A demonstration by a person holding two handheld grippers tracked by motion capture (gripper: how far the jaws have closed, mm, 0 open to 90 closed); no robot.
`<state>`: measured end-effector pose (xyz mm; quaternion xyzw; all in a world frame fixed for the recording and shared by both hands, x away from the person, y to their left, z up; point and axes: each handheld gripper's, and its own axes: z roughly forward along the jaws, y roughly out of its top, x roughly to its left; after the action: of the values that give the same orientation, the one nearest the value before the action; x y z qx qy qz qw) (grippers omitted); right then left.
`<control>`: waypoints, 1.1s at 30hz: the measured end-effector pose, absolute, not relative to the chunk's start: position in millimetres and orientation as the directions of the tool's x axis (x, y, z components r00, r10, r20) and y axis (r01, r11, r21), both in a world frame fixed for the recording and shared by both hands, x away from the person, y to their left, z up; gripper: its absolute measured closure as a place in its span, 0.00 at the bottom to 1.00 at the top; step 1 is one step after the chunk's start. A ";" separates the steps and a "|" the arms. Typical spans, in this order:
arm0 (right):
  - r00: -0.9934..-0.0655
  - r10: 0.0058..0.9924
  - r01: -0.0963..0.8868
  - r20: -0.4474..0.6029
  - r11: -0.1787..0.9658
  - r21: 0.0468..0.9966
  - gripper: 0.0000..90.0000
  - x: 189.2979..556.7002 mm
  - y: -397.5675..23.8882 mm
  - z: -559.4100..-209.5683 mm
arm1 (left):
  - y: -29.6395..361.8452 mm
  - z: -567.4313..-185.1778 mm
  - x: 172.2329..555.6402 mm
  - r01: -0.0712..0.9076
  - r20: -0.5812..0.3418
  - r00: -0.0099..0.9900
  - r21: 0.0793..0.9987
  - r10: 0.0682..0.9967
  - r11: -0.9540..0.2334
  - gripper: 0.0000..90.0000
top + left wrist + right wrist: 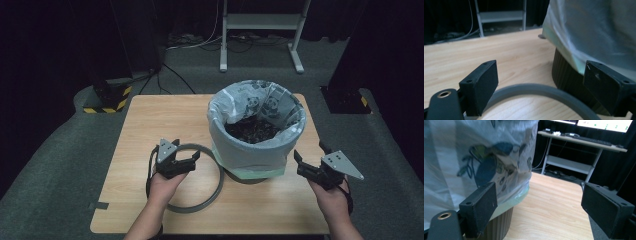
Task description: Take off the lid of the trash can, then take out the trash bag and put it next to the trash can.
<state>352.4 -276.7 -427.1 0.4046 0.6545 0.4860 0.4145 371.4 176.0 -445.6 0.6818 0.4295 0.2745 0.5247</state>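
Grey ring [196, 178] lies beside the lined bin [256, 131]; both grippers [181, 161] [306, 161] gape, empty.

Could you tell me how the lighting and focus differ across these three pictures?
High view: the table is evenly lit, the room around it nearly black, and the bin and grey ring are soft but readable. Left gripper view: the bin bag is close, blurred and bluish. Right gripper view: the bag's print is blurred, while the far desk looks sharper.
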 end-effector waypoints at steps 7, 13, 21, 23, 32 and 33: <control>-0.309 0.935 0.093 -0.175 0.213 0.973 0.15 348.6 -275.9 -424.0 | 173.6 -434.6 365.6 0.239 -0.065 0.497 0.969 0.865 -0.065 0.14; -0.308 0.937 0.080 -0.163 0.196 0.977 0.15 345.8 -275.9 -419.5 | 174.7 -430.4 362.0 0.225 -0.079 0.496 0.974 0.865 -0.040 0.14; -0.309 0.940 0.068 -0.146 0.175 0.982 0.14 343.8 -275.5 -416.7 | 176.8 -422.8 353.9 0.162 -0.081 0.515 0.987 0.854 -0.004 0.13; -0.312 0.938 0.059 -0.151 0.177 0.982 0.14 343.7 -273.6 -414.6 | 176.1 -416.8 350.1 0.131 -0.068 0.525 0.991 0.848 -0.002 0.13; -0.291 0.943 0.024 -0.160 0.175 0.984 0.14 338.9 -273.0 -406.2 | 164.8 -400.6 338.6 0.091 -0.065 0.566 0.996 0.822 0.015 0.12; -0.291 0.943 0.024 -0.160 0.175 0.984 0.14 338.9 -273.0 -406.2 | 164.8 -400.6 338.6 0.091 -0.065 0.566 0.996 0.822 0.015 0.12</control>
<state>338.9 -273.0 -406.2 0.3899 0.6202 0.5106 0.4502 338.6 164.8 -400.6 0.6358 0.3592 0.2969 0.6153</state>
